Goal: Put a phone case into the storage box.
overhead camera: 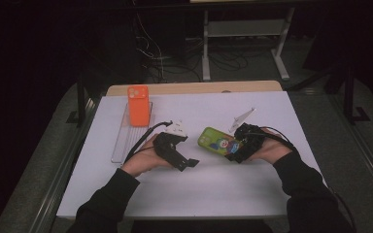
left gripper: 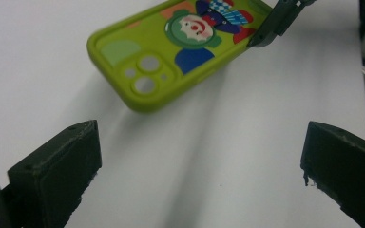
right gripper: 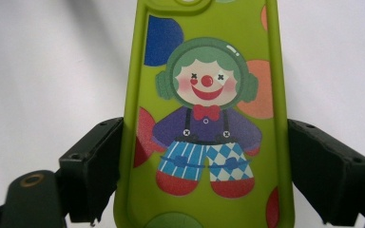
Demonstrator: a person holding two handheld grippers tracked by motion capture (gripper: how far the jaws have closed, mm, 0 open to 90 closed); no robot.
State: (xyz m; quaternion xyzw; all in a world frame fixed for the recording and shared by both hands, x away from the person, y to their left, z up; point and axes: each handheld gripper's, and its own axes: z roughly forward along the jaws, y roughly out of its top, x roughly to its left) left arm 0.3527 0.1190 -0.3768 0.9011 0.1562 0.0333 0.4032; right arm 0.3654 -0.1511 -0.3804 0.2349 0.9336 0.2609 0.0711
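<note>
The green case (overhead camera: 217, 141) is held by its long edges in the right gripper (overhead camera: 237, 145), clear of the table near its right edge. The left gripper (overhead camera: 190, 164) is spread wide, empty (aimed at the case). Next, a careful hand-over or placing is called for.

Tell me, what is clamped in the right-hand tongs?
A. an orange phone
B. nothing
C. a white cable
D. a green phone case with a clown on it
D: the right tongs grip the green clown case by its two long edges.
</note>
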